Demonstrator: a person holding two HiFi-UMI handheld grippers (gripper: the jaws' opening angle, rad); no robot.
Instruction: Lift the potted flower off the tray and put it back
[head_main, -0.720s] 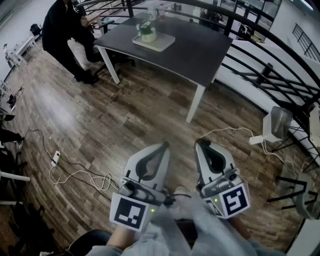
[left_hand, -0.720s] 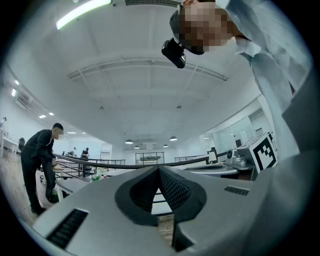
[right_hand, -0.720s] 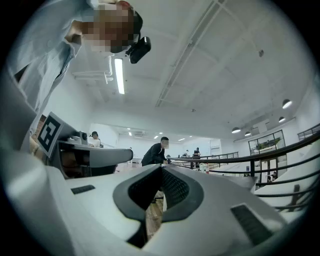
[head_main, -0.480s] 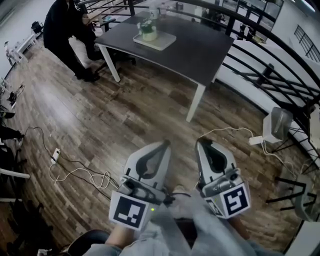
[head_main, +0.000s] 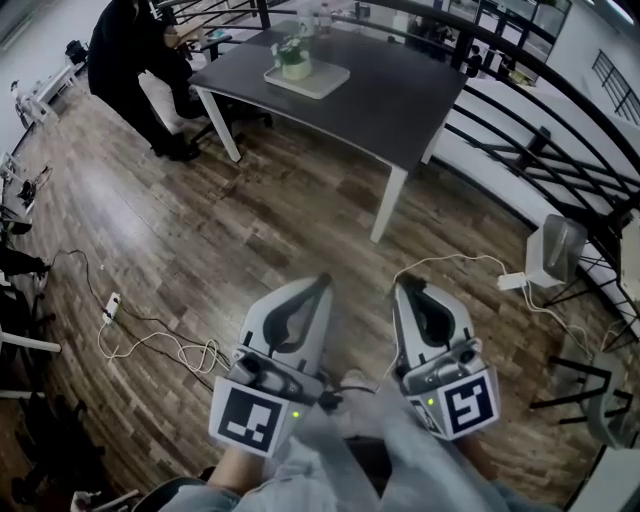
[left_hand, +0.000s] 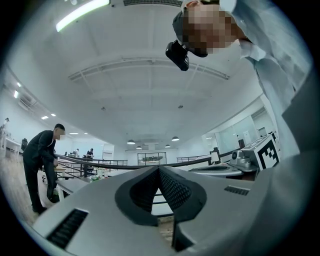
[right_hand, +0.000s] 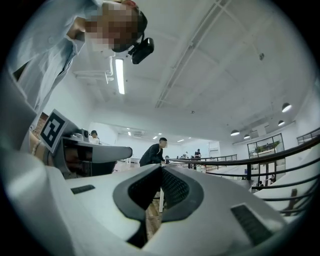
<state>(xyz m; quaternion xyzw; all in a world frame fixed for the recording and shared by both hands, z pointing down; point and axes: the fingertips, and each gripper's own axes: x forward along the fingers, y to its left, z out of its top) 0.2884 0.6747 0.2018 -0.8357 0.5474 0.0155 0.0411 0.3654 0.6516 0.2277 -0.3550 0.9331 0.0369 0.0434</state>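
Potted flower (head_main: 293, 57) stands on the pale tray (head_main: 322, 82), which lies on the dark desk (head_main: 400, 100) at the top of the head view, far from both tools. Compared with the frame just before, desk, tray and flower sit a touch higher in the picture, and the flower is on the tray in both.

The left hand-held gripper (head_main: 322, 283) lies low in the frame, left of centre, over the wooden floor (head_main: 200, 220). Its jaws are pressed together with nothing between them, which its own view confirms (left_hand: 159, 170). It has drifted slightly up and to the left since the earlier frame, and its marker cube (head_main: 249, 415) has gone with it.

The right hand-held gripper (head_main: 400, 285) lies just beside it, right of centre, and is in almost the same place as before. Its jaws are also together and empty, as its own view shows (right_hand: 161, 169).

A person in dark clothes (head_main: 130, 50) bends by the desk's left end at the upper left, much as earlier. A white cable (head_main: 150, 345) lies looped on the floor at the left.
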